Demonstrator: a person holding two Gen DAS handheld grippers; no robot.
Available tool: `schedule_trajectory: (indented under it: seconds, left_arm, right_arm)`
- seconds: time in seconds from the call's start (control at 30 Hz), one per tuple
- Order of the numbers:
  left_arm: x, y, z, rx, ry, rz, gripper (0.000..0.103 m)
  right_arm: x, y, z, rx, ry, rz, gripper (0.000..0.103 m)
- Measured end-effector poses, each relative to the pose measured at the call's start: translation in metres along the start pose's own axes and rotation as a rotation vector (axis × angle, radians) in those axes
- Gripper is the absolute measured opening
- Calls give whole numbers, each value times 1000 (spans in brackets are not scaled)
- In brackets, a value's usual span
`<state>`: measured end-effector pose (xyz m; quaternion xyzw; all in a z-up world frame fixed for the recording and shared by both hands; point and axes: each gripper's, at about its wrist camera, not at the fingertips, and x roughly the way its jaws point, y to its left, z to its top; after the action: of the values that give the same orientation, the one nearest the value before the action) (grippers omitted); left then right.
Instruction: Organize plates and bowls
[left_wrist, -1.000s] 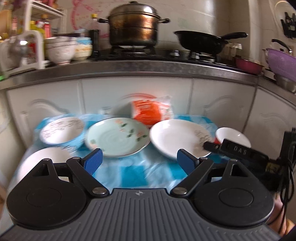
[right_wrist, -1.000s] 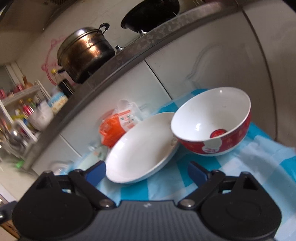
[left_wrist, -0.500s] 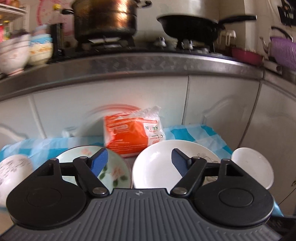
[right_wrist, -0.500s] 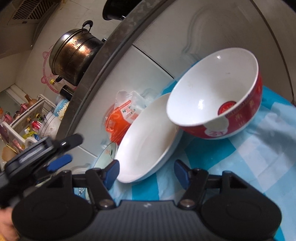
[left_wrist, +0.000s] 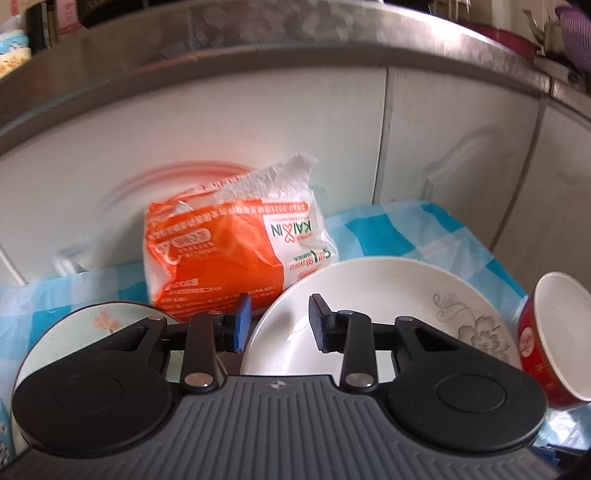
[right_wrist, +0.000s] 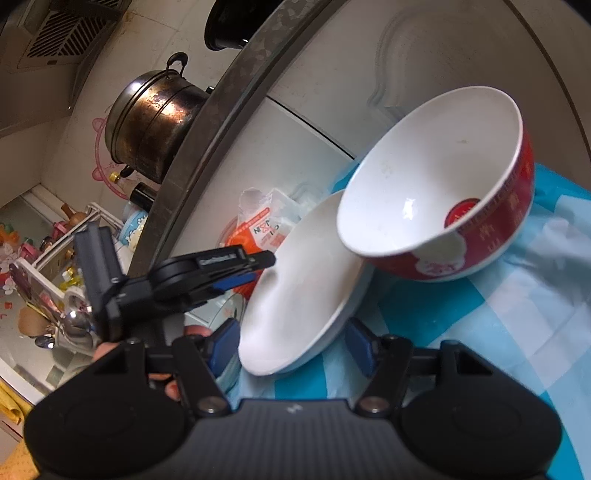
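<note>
- My left gripper (left_wrist: 280, 322): jaws parted, straddling the left rim of the white plate (left_wrist: 373, 317); contact with the rim cannot be confirmed.
- My right gripper (right_wrist: 291, 341): jaws wide apart at the near edge of that plate, nothing held.
- White plate lies on the blue checked cloth (right_wrist: 498, 332); the red bowl (right_wrist: 436, 184) sits beside it, touching its right rim.
- Pale green plate (left_wrist: 110, 321) lies left of it; orange packet (left_wrist: 236, 247) behind.

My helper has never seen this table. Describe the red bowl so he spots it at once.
On the blue checked tablecloth below the white cabinets, find the big white plate. The red bowl sits at its right edge, the only dish with a red patterned outside and white inside.
</note>
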<state>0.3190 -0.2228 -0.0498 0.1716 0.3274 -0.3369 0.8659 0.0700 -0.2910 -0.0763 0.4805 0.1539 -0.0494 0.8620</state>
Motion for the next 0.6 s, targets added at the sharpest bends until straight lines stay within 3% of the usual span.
schedule_trajectory:
  seconds: [0.17,0.6]
  left_arm:
    - [15,5,1,1,40,-23,40]
    - [1,-2,-9,42,73,-26,41]
  right_arm:
    - [-1,-1,0,4,-1,5,63]
    - [1,3,1,-36,17,9,69]
